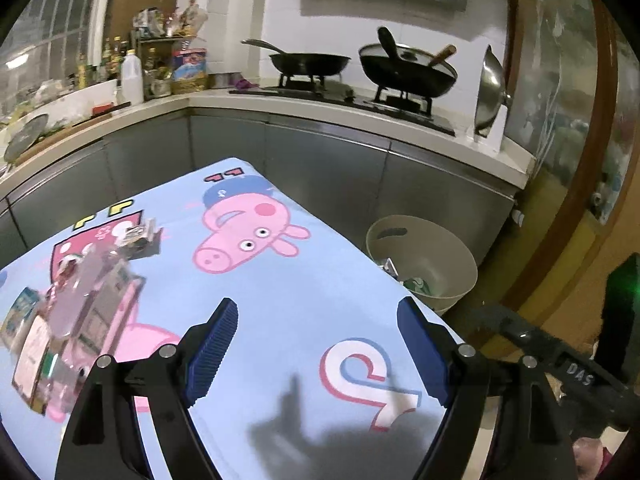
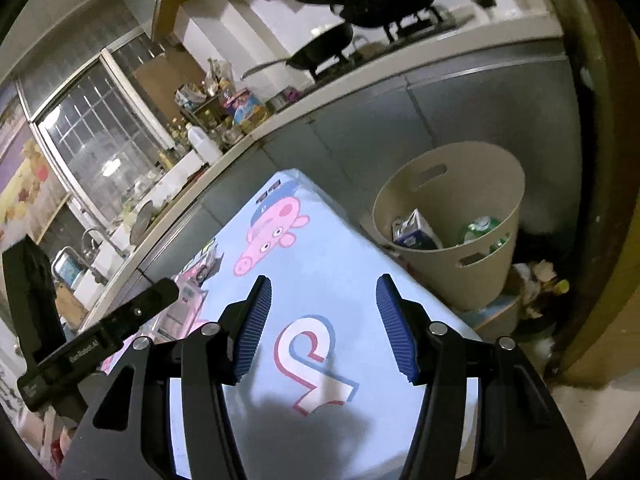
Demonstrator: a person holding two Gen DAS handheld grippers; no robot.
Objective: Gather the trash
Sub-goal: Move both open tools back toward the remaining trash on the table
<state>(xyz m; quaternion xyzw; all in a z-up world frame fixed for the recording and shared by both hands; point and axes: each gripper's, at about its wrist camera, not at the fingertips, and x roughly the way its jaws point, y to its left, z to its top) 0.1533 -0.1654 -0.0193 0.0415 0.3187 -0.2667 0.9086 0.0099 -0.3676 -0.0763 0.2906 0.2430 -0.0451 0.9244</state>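
We hold both claws over the light-blue cartoon-pig tablecloth (image 1: 304,292). Our left gripper (image 1: 318,320) gapes wide with nothing between its blue pads; our right gripper (image 2: 324,300) stands partly open, also empty. The beige trash bin (image 2: 480,280) sits just beside the cloth's right edge, with a milk carton (image 2: 414,230) and green wrappers inside. At the cloth's left side lies a cluster of clear bottles and packets (image 1: 80,308) (blurred, so hard to tell apart).

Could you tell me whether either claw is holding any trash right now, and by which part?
Nothing is held. The left claw and right claw both stand open over the blue cartoon cloth.
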